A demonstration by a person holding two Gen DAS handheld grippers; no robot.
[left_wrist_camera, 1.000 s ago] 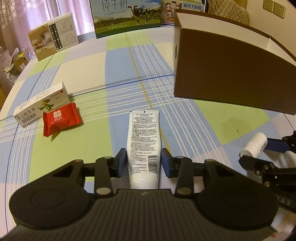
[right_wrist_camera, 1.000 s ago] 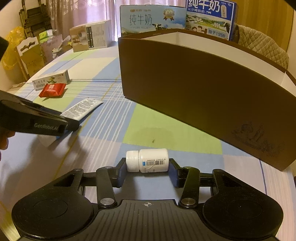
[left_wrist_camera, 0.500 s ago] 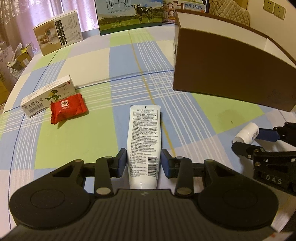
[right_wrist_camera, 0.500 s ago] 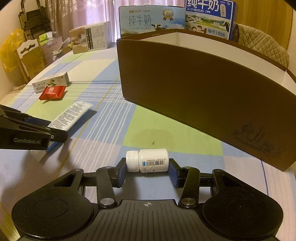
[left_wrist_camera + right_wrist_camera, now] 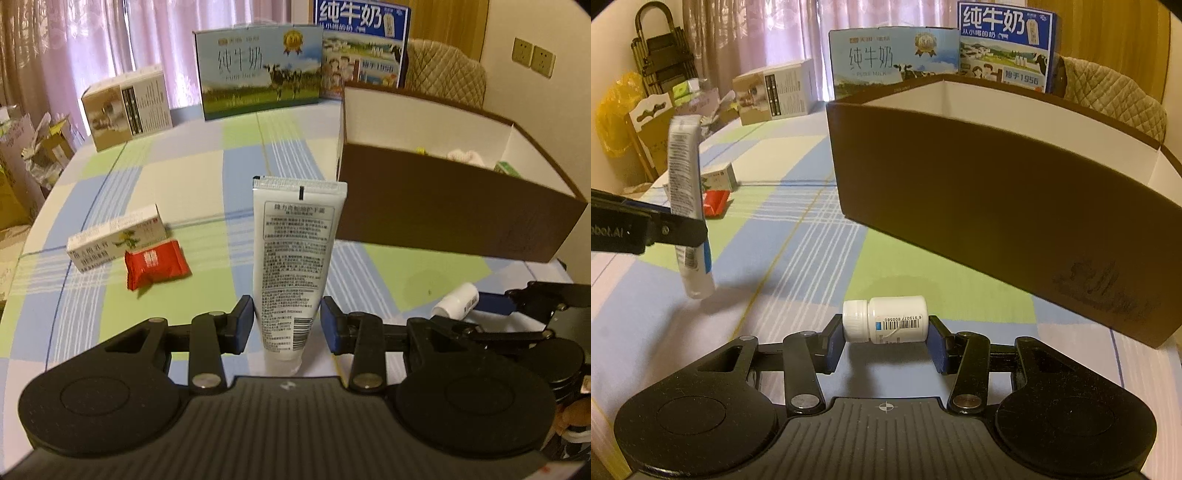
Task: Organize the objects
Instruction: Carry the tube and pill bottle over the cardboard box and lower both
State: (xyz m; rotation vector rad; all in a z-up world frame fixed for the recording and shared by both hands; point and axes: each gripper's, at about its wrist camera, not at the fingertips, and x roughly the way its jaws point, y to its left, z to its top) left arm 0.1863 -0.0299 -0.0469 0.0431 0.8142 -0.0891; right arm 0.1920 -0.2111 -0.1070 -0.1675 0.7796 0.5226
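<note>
Checked blue, green and white cloth over the desk (image 5: 177, 173), pink curtains (image 5: 746, 33) behind. Left hand-held gripper (image 5: 287, 325) clamped on a white tube (image 5: 295, 258), raised clear. Right hand-held gripper (image 5: 884, 345) pinching a white bottle (image 5: 886, 319); brown box (image 5: 997, 192) just ahead.

Two milk cartons (image 5: 260, 70) (image 5: 364, 48) stand at the far edge of the bench (image 5: 177, 173), which wears a checked cloth in blue, green and cream. A tan carton (image 5: 127, 105) sits left of them. Pink curtains (image 5: 92, 40) hang behind. A quilted chair back (image 5: 447, 72) shows past the bench, with wall sockets (image 5: 532, 55) to its right. Cardboard clutter (image 5: 26, 155) lies off the left edge, beside a yellow bag (image 5: 615, 110) and a folded rack (image 5: 661, 51).
</note>
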